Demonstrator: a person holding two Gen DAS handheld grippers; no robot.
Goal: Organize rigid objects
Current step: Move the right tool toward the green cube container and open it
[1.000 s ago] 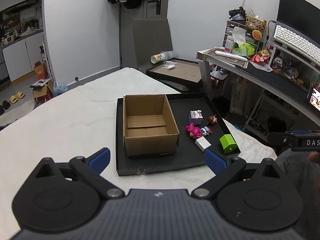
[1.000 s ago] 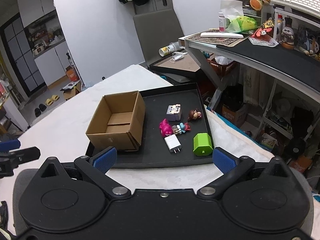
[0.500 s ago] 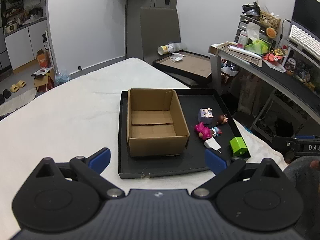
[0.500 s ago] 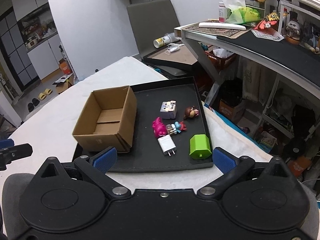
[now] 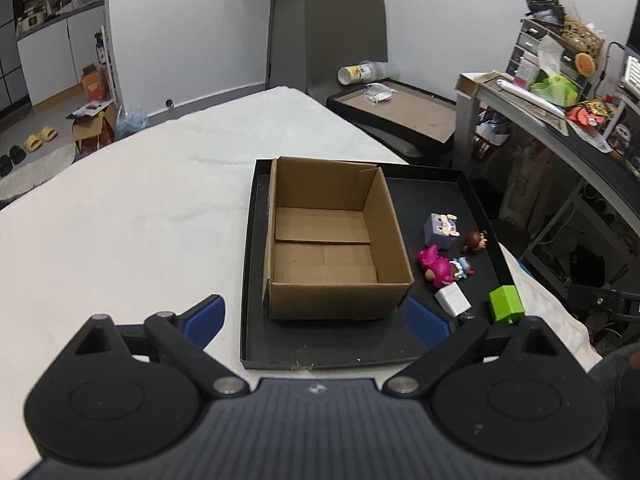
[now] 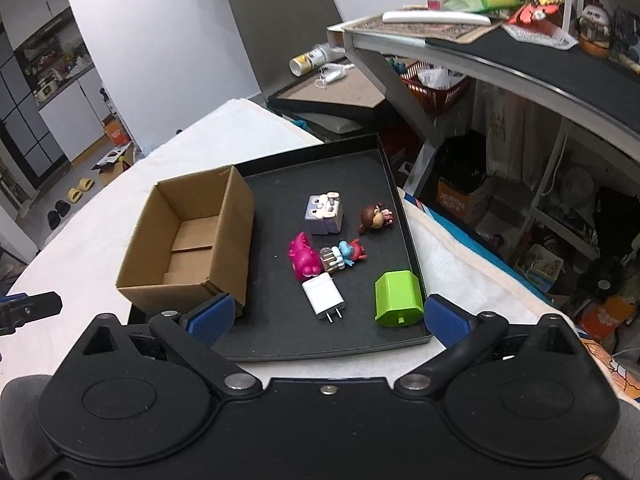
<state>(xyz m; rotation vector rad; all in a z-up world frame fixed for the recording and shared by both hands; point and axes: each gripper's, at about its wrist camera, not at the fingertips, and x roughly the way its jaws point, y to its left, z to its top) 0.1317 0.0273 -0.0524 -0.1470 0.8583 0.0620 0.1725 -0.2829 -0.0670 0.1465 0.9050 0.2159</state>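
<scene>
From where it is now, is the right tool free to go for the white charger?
Probably yes. The right tool is open and empty, and the white charger lies flat on the black tray just ahead, apart from the cardboard box, with nothing over it.

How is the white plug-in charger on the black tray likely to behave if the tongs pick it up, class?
The white charger looks like a hard, smooth block, so it should stay stiff but might slip between the pads. It lies flat on the black tray, so it is unlikely to roll. Its two metal prongs stick out and could snag.
</scene>
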